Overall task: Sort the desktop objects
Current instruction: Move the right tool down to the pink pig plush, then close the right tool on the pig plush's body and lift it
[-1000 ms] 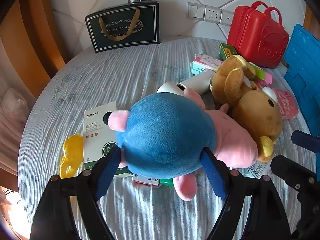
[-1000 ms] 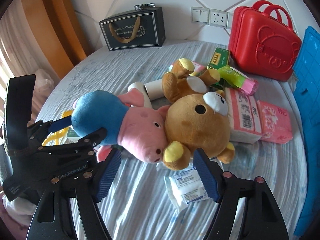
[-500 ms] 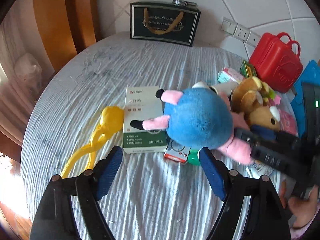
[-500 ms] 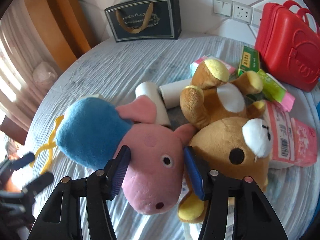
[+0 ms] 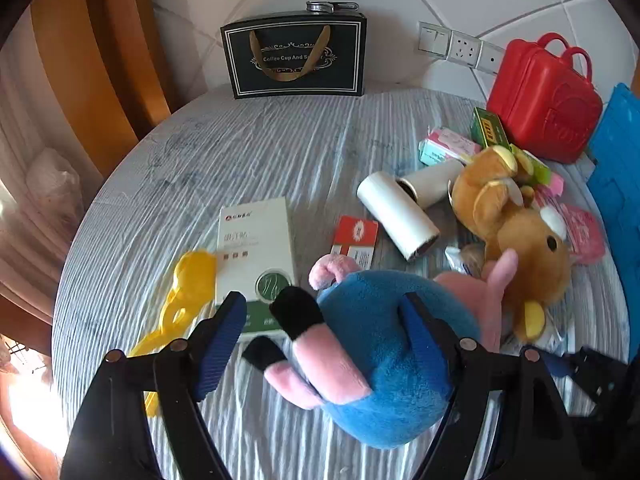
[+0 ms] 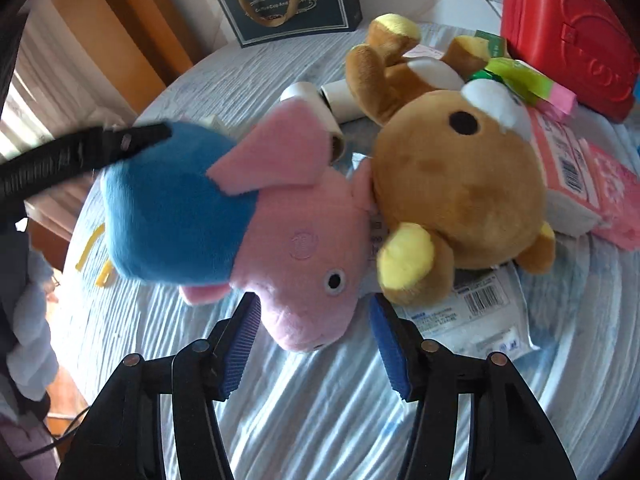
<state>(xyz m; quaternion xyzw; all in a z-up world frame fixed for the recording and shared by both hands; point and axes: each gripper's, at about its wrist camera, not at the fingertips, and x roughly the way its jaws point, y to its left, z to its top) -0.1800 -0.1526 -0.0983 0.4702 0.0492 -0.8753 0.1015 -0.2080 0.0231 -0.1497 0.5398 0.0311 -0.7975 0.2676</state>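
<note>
Left claw stands wide, straddling the pig plush's blue body. Right claw, jaws just closing, brackets its pink snout, contact unclear. Brown bear plush crowds alongside; white rolls, red case beyond on the worktop.

- left hand-held gripper: black plastic frame, two angled black arms, blue ribbed pads on the fingers, round copper-coloured rivets at the joints
- right hand-held gripper: same build, black linkage arms, blue ribbed pads on the fingers, copper-coloured rivets on each arm
- in the right wrist view a black arm of the left one shows at upper left, blurred white lettering on it, unreadable
- fluffy pale blue sleeve at the left edge, dark clothing beside it
</note>
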